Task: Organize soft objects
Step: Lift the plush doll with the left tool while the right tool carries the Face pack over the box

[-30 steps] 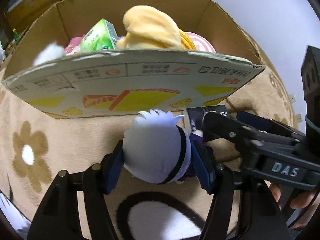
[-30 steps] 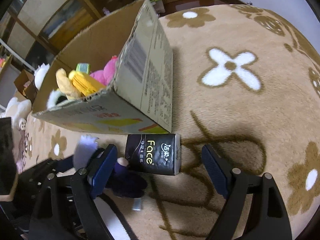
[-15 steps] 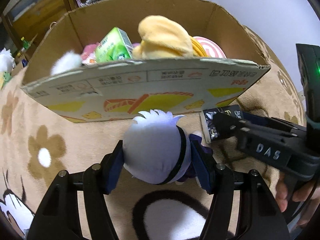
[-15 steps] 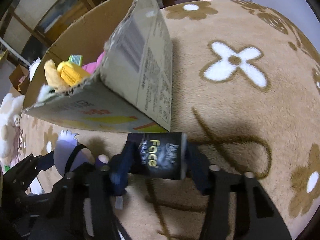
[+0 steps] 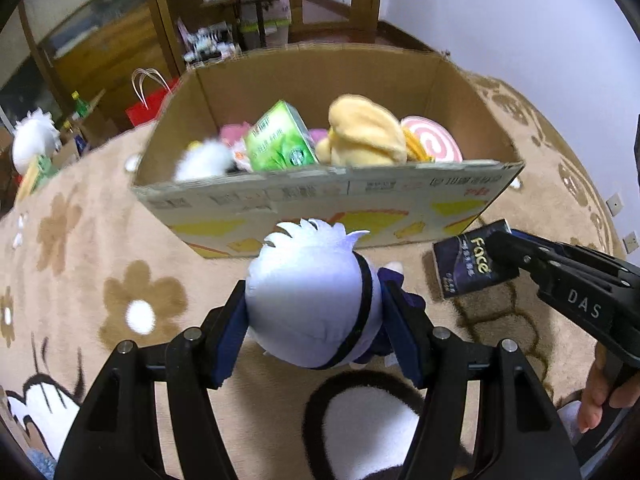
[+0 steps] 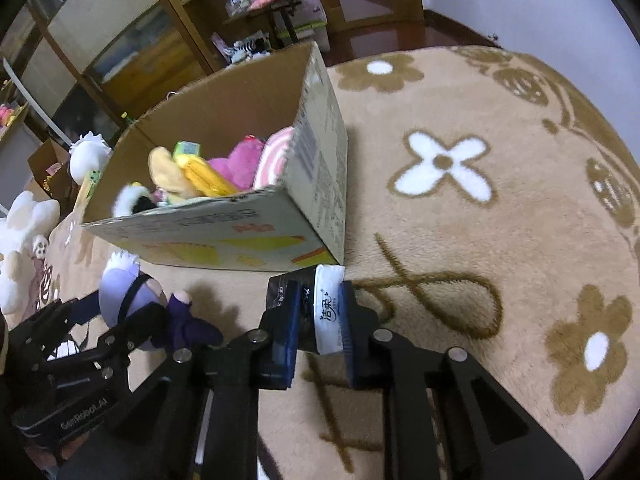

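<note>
Doll [image 5: 312, 300]: white-haired plush, pinched at the head between the blue pads of the left tongs [image 5: 316, 320], in front of the box's near wall.
Left tongs: clenched on the doll; its dark purple body [image 6: 188, 320] sticks out past the pads.
Tissue pack [image 6: 320, 304]: black, squeezed between the pads of the right tongs [image 6: 318, 336], just beside the box's near right corner.
Right tongs: clenched on the tissue pack.
Box [image 5: 320, 196]: open cardboard, top edge ragged, holding a green pack [image 5: 280, 140], a yellow plush [image 5: 364, 132], a pink swirl cushion [image 5: 432, 144] and other soft toys.
Open room: bare flowered rug [image 6: 480, 200] stretches right of the box; more plush toys [image 6: 24, 232] lie off its left side.
</note>
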Demonstrator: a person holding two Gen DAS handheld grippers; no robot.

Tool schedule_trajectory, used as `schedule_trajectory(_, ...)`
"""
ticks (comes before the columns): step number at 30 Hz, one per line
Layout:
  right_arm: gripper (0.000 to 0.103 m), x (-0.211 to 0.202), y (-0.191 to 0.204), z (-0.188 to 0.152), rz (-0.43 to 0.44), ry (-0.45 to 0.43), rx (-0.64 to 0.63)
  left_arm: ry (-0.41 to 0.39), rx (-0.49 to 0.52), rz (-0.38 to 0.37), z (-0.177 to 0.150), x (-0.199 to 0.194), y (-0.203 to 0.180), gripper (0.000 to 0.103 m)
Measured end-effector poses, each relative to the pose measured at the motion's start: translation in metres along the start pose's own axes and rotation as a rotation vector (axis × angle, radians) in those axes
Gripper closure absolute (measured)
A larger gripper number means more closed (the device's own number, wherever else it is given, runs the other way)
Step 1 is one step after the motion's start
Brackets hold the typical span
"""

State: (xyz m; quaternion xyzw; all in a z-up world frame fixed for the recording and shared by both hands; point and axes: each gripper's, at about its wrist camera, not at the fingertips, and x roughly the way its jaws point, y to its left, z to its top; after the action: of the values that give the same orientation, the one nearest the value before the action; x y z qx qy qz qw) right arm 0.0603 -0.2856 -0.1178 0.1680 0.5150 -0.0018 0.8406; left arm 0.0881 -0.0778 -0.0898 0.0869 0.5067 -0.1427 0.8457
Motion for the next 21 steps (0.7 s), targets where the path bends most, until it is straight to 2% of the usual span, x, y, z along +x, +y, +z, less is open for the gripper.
schedule_trajectory(5,0.084,-0.037,0.008,-0.003,-0.025,-0.079,-0.031,-0.102,0.010,0.071,0.001,-0.029,0.004,0.040)
schedule_trajectory(11,0.084,-0.084,0.013,-0.003,-0.026,-0.185,-0.052,-0.227,-0.025,0.137,0.004,-0.064,0.012,0.040)
schedule_trajectory(16,0.084,-0.109,0.021,0.005,-0.010,-0.264,-0.064,-0.335,-0.037,0.177,0.013,-0.092,0.018,0.040)
schedule_trajectory(21,0.084,-0.122,0.031,0.015,-0.004,-0.339,-0.087,-0.403,-0.037,0.200,0.027,-0.105,0.020,0.040)
